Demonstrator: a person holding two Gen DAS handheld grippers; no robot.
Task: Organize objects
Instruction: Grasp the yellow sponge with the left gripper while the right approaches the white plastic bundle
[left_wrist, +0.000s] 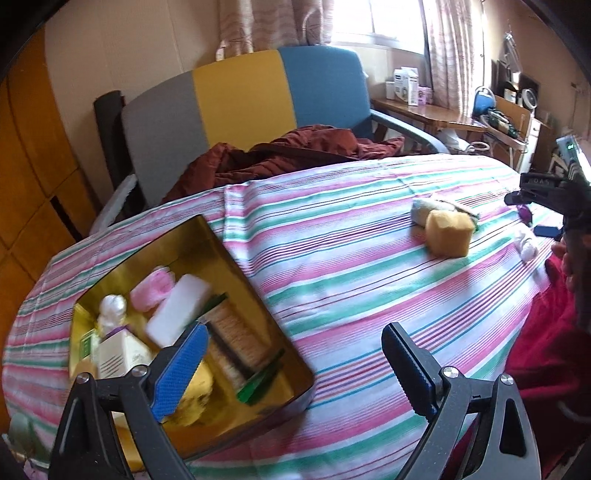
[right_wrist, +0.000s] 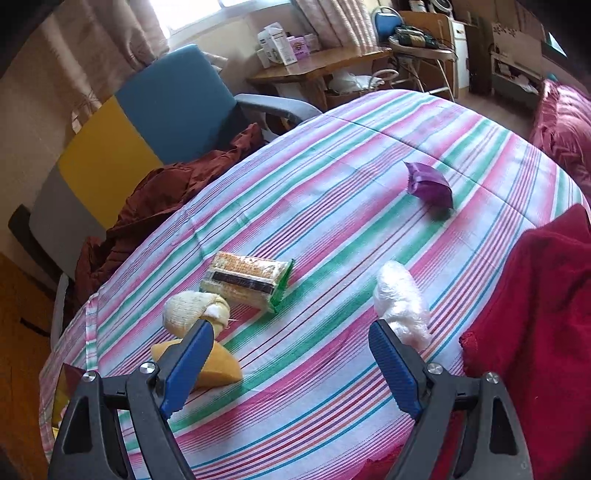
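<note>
A gold tin box (left_wrist: 236, 258) sits on the striped bedcover at the left, holding a white block (left_wrist: 177, 308), a pink item (left_wrist: 153, 290), a cracker pack (left_wrist: 236, 338) and other small things. My left gripper (left_wrist: 295, 365) is open and empty, just right of the box. A yellow sponge (left_wrist: 448, 230) lies further right; in the right wrist view it (right_wrist: 218, 363) lies by a cream roll (right_wrist: 192, 308), a cracker pack (right_wrist: 247, 278), a clear plastic bundle (right_wrist: 400, 304) and a purple packet (right_wrist: 430, 184). My right gripper (right_wrist: 291, 358) is open and empty above the cover.
A chair (left_wrist: 236, 96) in grey, yellow and blue with a brown garment (left_wrist: 280, 155) stands beyond the bed. A red cloth (right_wrist: 535, 314) lies at the right edge. A wooden desk (right_wrist: 317, 66) with boxes stands by the window.
</note>
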